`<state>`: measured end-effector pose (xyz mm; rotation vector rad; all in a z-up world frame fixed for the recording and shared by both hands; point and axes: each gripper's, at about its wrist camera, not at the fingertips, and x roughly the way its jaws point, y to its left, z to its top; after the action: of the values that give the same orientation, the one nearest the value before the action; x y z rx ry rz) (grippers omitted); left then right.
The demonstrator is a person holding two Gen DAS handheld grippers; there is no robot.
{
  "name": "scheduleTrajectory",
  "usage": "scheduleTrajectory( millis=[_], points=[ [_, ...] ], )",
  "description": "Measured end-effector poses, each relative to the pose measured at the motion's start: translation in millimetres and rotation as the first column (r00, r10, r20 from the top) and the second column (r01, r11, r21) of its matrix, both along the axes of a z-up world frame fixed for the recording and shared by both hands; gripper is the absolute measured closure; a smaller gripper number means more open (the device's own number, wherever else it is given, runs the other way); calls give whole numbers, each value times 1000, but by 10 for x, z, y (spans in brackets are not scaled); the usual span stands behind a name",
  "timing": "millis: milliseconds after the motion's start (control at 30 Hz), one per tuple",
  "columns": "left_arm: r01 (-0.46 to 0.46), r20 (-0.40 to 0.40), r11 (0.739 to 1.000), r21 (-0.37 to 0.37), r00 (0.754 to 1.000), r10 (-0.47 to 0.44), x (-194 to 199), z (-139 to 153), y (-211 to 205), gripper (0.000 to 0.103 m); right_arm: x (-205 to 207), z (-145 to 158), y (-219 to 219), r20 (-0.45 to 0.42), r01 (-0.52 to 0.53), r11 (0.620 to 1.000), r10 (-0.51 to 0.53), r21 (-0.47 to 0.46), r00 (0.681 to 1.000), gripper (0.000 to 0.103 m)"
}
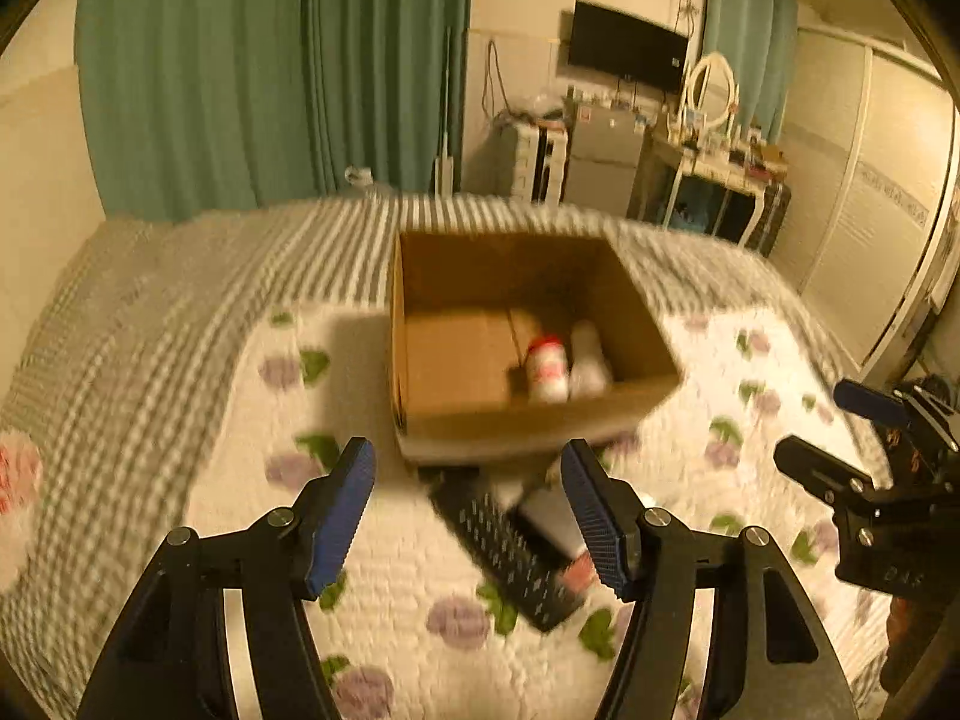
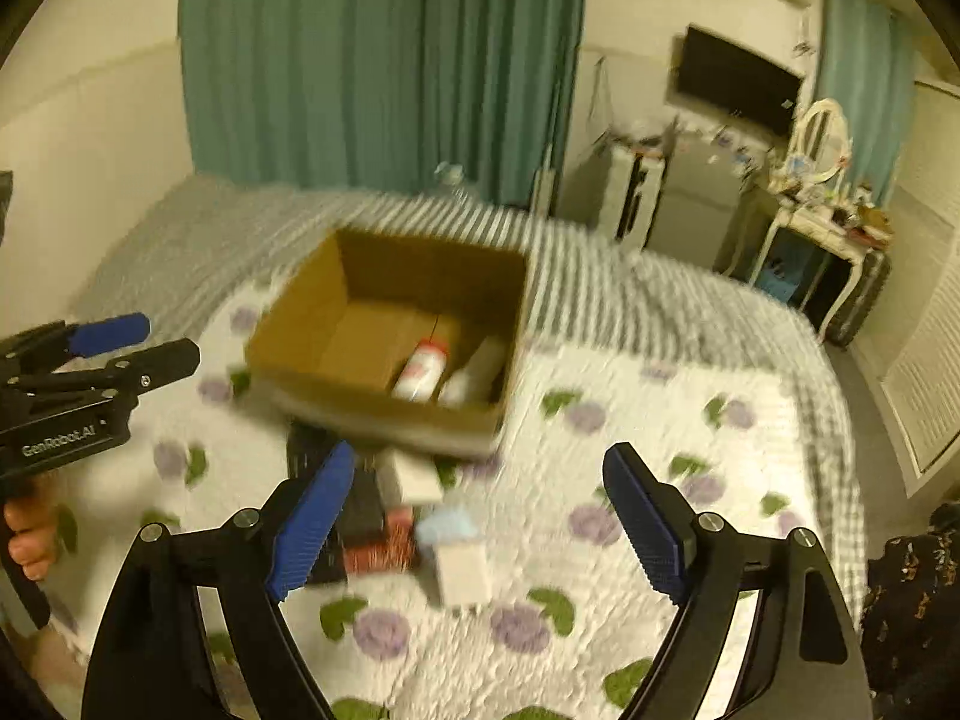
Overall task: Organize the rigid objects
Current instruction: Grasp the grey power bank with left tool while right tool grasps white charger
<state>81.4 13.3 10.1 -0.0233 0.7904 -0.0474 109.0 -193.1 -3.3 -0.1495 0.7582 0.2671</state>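
An open cardboard box (image 1: 420,324) (image 2: 300,324) stands on the floral quilt of a bed. Inside lie a white bottle with a red cap (image 1: 547,369) (image 2: 420,369) and a second white bottle (image 1: 589,360) (image 2: 474,372). In front of the box lie a black remote (image 1: 510,558) (image 2: 360,504), a white bottle with a red label (image 1: 555,519), a red-patterned item (image 2: 381,552) and a white box with a light blue top (image 2: 459,564). My left gripper (image 1: 471,516) is open above the remote, empty. My right gripper (image 2: 480,522) is open above these items, empty.
The bed has a grey striped sheet (image 1: 150,312) beyond the quilt. A red and white item (image 1: 18,480) lies at the far left. Green curtains (image 1: 270,72), a small fridge (image 1: 603,162), a cluttered white desk (image 1: 720,174) and a wall monitor (image 1: 627,45) stand behind.
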Motion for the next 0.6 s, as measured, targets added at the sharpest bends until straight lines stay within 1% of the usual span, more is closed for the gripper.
scheduleTrajectory(
  millis=[67, 133, 200, 267, 300, 333, 433, 500, 533, 567, 600],
  points=[
    [-9, -28, 1000, 17, 1000, 10, -15, -248, -14, 36, 35, -228, -20, -31, 4, 1000, -4, 1, 1000, 18],
    [-10, -57, 999, 34, 998, 12, -38, -529, -35, 36, 94, -554, -24, -77, 9, 1000, -10, -5, 997, 18],
    [-12, -79, 999, 47, 997, 15, -50, -740, -66, 36, 110, -799, -35, -122, 6, 1000, -7, -7, 993, 18],
    [9, -117, 997, 82, 993, 0, -45, -962, -124, 36, 178, -1069, -46, -183, 6, 1000, -11, -29, 983, 18],
    [19, -131, 996, 88, 991, -7, -39, -1048, -145, 36, 211, -1204, -45, -205, 7, 999, -16, -45, 979, 18],
    [27, -143, 996, 87, 990, -14, -36, -1120, -164, 36, 246, -1293, -52, -226, 7, 999, -16, -42, 974, 18],
    [36, -164, 997, 70, 986, -24, -25, -1259, -207, 36, 337, -1460, -78, -274, 8, 1000, -8, -2, 962, 20],
    [46, -170, 997, 58, 985, -36, -10, -1287, -257, 36, 386, -1514, -59, -287, 3, 1000, 0, 11, 958, 32],
    [50, -170, 997, 54, 985, -41, 3, -1280, -280, 36, 410, -1535, -44, -300, -4, 1000, 9, 15, 954, 36],
    [56, -169, 997, 53, 984, -47, 12, -1273, -315, 36, 435, -1551, -28, -316, -18, 1000, 24, 22, 948, 54],
    [61, -167, 997, 53, 985, -52, 15, -1260, -347, 36, 449, -1563, -10, -324, -28, 999, 33, 21, 946, 62]
  ],
)
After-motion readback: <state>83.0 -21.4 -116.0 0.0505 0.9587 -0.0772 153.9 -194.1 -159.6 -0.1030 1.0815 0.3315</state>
